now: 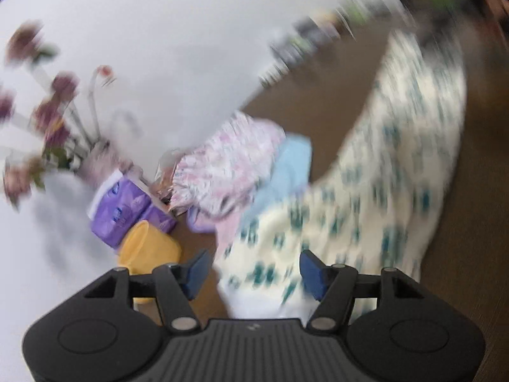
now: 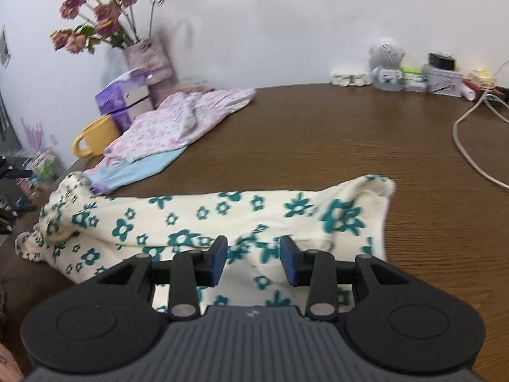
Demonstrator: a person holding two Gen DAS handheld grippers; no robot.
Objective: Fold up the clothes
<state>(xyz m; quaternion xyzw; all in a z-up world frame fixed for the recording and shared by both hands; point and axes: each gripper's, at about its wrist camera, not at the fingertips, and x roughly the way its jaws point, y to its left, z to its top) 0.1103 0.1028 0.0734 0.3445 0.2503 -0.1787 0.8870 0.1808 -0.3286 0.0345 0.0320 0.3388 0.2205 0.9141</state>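
A cream garment with teal flowers (image 2: 203, 216) lies stretched left to right across the brown table (image 2: 318, 140). In the right wrist view my right gripper (image 2: 254, 261) hovers over its near edge. The jaws stand apart, with cloth showing in the gap but not pinched. The left wrist view is badly blurred. There the same cream garment (image 1: 381, 191) runs away to the upper right. My left gripper (image 1: 254, 273) is open over its near end, its blue pads clear of the fabric. A pink floral garment (image 2: 178, 117) (image 1: 229, 165) lies on a light blue one (image 2: 149, 165) (image 1: 286, 172) behind it.
A yellow mug (image 2: 95, 137) (image 1: 149, 248), a purple tissue pack (image 2: 124, 98) (image 1: 121, 210) and a vase of dried roses (image 2: 149, 57) stand at the wall on the left. Small items (image 2: 388, 67) line the back right. A white cable (image 2: 467, 156) trails along the right.
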